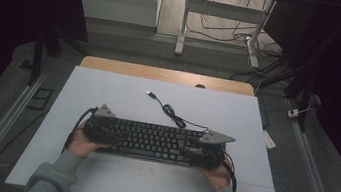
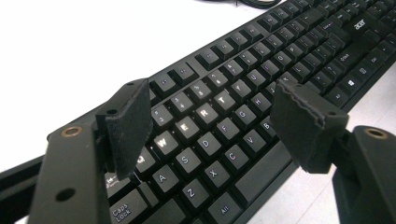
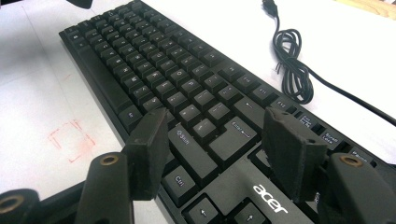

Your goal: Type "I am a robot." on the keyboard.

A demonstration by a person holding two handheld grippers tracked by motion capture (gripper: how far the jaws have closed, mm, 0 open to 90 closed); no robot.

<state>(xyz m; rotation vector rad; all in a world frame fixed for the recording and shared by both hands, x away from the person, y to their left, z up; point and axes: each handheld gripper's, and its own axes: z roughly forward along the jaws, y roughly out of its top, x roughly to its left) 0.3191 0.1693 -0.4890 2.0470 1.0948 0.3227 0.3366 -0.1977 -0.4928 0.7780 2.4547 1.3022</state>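
White table cover [image 1: 123, 94], wooden table edge [image 1: 161, 73], red square marking [image 3: 70, 140]

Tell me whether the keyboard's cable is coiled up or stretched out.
Partly coiled. The cable is gathered into a loose bundle of loops behind the keyboard, and its USB plug end trails free on the white table.

Grey knit sleeves [image 1: 53, 178] with ribbed cuffs on both forearms. Left gripper [image 2: 212, 116] and right gripper [image 3: 212, 144]: matte black, two flat arms each, brass-ringed holes near the arm ends. Rough black foam pads [image 2: 128, 126] on the jaws, edges chipped and ragged, small screw holes in the pad backs. Grey three-cornered plate [image 1: 104, 112] on top of each, seen from above. Black cable [image 1: 74, 128] looping back from each body.
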